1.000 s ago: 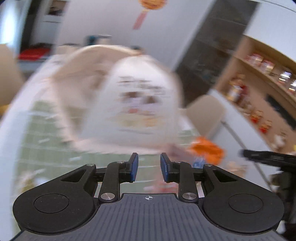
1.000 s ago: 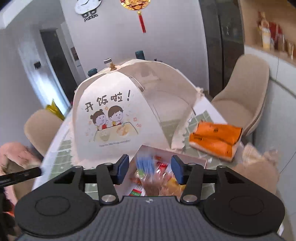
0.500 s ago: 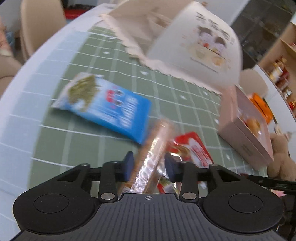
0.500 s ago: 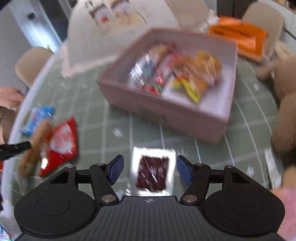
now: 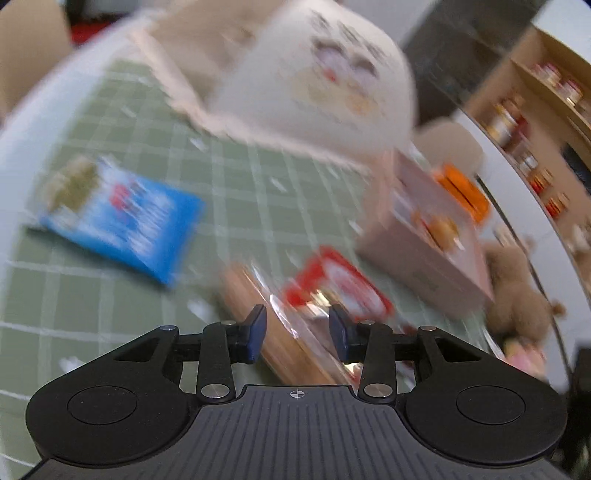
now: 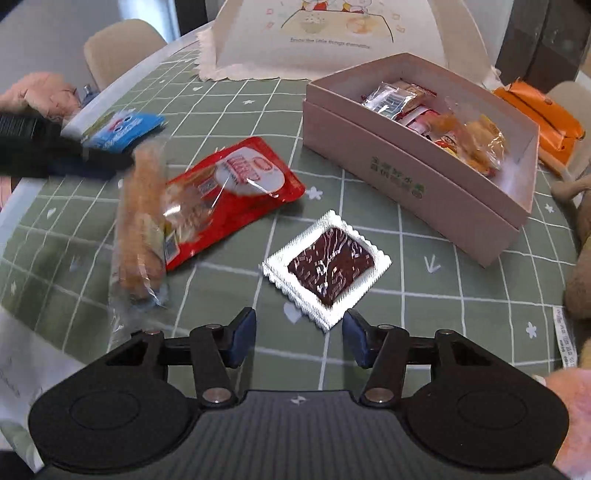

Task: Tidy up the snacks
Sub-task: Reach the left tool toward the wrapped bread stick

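Observation:
A pink box with several snacks inside stands on the green checked tablecloth. A silver packet with a dark square lies just ahead of my open right gripper. A red packet and a long clear bread-stick packet lie to its left, with a blue packet beyond. My left gripper is open, its jaws astride the bread-stick packet, beside the red packet. The blue packet and the box also show, blurred.
A white dome food cover stands behind the box. An orange pack lies at the far right. A brown plush toy sits at the right table edge. Chairs stand around the table.
Both grippers have dropped from looking across the room to looking down at the table. The left gripper's jaws have opened wider over the bread-stick packet. The right gripper has closed in on the silver packet.

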Demonstrator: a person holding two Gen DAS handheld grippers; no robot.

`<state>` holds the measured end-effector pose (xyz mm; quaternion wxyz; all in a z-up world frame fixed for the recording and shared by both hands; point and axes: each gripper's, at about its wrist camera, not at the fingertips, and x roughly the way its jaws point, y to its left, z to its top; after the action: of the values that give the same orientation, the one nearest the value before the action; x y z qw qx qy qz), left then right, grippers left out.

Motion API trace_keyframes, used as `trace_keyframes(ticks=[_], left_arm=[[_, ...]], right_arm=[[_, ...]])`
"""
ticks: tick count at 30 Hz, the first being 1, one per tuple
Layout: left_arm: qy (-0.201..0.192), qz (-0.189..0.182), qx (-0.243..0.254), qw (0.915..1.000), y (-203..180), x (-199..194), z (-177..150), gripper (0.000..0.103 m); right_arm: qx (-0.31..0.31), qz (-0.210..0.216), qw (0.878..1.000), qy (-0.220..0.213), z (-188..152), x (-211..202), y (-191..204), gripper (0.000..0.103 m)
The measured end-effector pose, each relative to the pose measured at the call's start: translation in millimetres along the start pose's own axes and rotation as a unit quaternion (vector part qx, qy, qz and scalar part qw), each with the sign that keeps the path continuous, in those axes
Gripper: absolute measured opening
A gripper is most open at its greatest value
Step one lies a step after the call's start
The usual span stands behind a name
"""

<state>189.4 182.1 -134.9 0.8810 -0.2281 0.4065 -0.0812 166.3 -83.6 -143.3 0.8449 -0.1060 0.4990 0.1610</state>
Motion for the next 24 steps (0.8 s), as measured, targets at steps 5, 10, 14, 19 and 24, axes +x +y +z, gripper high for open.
trace_keyframes(ticks=[5, 10, 14, 19, 24], left_arm=[[-0.068, 0.127, -0.098, 0.9846, 49, -12, 23, 0.041], [-0.125, 0.199, -0.137, 0.9624, 96, -3, 57, 0.041], [-0.096, 0.218, -0.107, 0.9652, 111, 28, 85, 0.037], [-0.061, 0.19, -0.073, 0.9772, 91, 32, 65, 0.03], [-0.03, 0.136, -0.034, 0.9897, 55, 8, 9, 0.03]], right_arm=[[0.032, -0.014, 0.999, -0.002, -11, -6, -19, 0.054], [0.03, -0.005, 1.0, -0.001, -20, -11, -21, 0.058], [0.021, -0.004, 1.0, 0.003, -24, -14, -17, 0.062], [0.051, 0.017, 0.999, -0.011, -16, -21, -24, 0.062], [0.045, 0.024, 0.998, -0.041, 6, -17, -11, 0.062]])
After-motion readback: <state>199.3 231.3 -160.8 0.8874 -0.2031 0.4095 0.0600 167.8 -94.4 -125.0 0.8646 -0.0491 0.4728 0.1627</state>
